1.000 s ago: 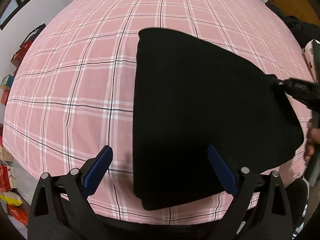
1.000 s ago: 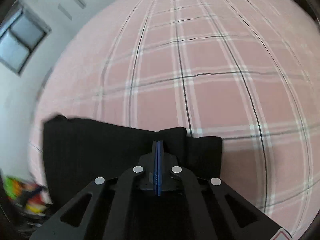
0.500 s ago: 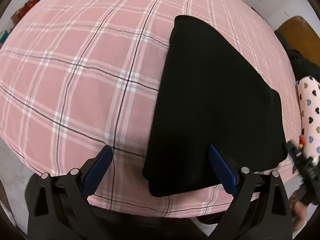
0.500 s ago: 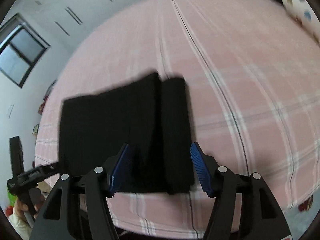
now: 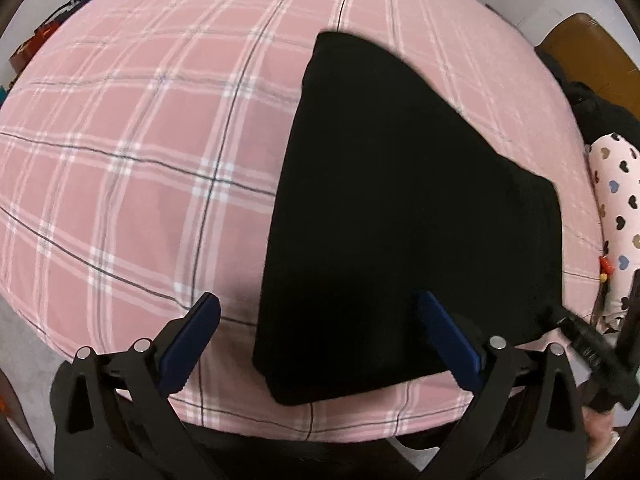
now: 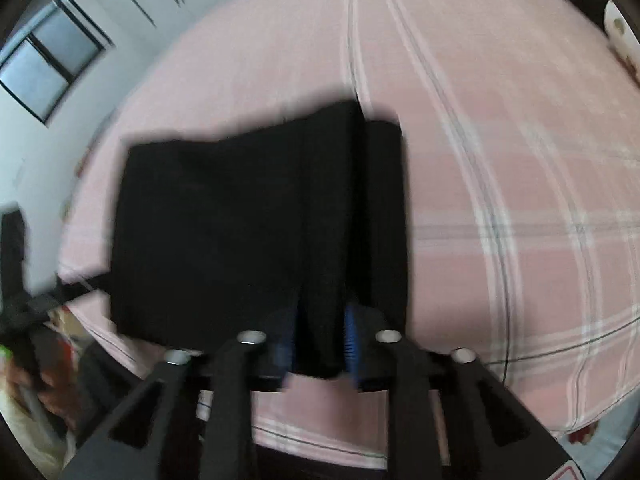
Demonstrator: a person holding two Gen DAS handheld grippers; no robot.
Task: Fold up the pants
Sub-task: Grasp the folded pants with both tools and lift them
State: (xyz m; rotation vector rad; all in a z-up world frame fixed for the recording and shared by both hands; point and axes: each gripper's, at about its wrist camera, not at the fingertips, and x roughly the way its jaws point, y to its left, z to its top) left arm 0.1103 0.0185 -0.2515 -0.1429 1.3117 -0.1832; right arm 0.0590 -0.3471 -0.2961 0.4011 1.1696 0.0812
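Observation:
Black pants [image 5: 400, 208] lie folded into a flat block on the pink plaid bed [image 5: 140, 160], near its front edge. My left gripper [image 5: 320, 340] hangs open above the block's near left corner, its blue pads [image 5: 192, 340] wide apart and touching nothing. At the block's near right corner my right gripper [image 5: 560, 316] shows as a black tip. In the blurred right wrist view the jaws of the right gripper [image 6: 320, 344] are closing, and a ridge of the pants [image 6: 220, 220] fills the gap between the blue pads [image 6: 352, 340].
A white heart-print pillow [image 5: 616, 200] lies past the pants at the bed's right side, with dark clothes [image 5: 592, 112] and a wooden headboard [image 5: 592, 48] beyond it. The bed's front edge [image 5: 320, 420] runs just under both grippers. A window [image 6: 48, 64] is on the left wall.
My right gripper let go of the pants' edge, opened, drew back to the near edge, and has narrowed around a ridge of fabric. The left gripper drifted slightly and rolled, staying open.

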